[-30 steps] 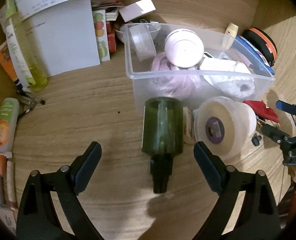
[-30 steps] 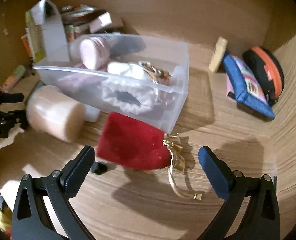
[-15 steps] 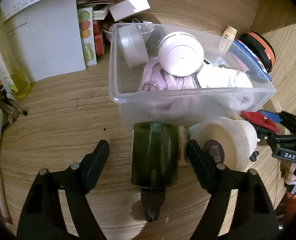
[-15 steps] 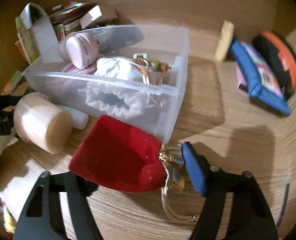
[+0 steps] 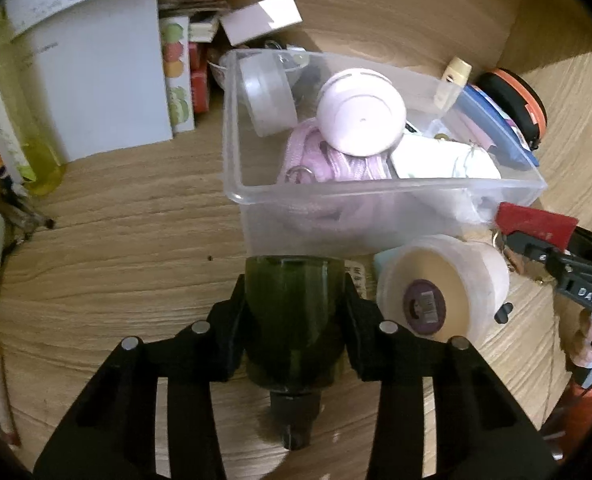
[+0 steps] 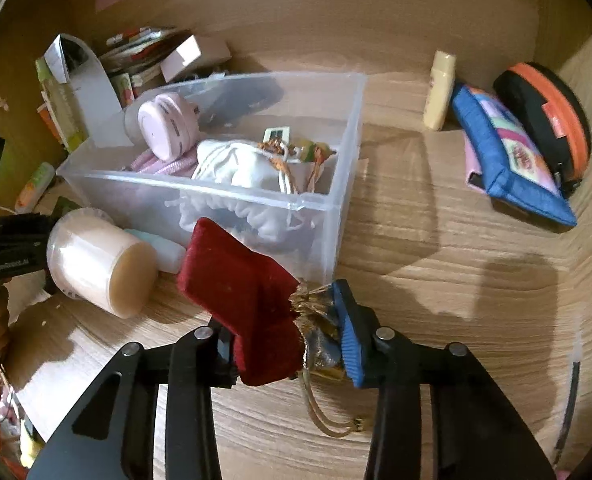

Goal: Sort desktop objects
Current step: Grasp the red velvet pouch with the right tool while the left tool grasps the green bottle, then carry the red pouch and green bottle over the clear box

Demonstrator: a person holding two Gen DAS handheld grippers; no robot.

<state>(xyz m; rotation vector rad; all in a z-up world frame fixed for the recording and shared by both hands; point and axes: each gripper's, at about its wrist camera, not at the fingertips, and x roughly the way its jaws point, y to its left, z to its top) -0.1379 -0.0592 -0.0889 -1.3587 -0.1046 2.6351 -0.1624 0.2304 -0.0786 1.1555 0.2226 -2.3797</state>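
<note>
My left gripper (image 5: 293,304) is shut on a dark green bottle (image 5: 293,320) that lies on the wooden desk, cap toward me, just in front of the clear plastic bin (image 5: 336,192). My right gripper (image 6: 285,328) is shut on a red velvet pouch (image 6: 239,292) with a gold drawstring (image 6: 316,320), held near the bin's (image 6: 328,204) front right corner. The bin holds a pink round case (image 5: 360,114), a clear jar (image 5: 267,96), a pink cord and a white pouch (image 6: 235,168). The right gripper with the pouch also shows in the left wrist view (image 5: 536,220).
A cream roll of tape (image 5: 440,288) lies beside the bottle, also in the right wrist view (image 6: 99,260). A blue pouch (image 6: 508,160), an orange-black case (image 6: 544,108) and a small cream tube (image 6: 440,88) lie at the right. Papers and boxes (image 5: 95,80) and a yellow bottle (image 5: 19,132) stand at the left.
Both grippers have moved forward and closed: the left onto the green bottle, the right onto the red pouch, which has lifted off the desk.
</note>
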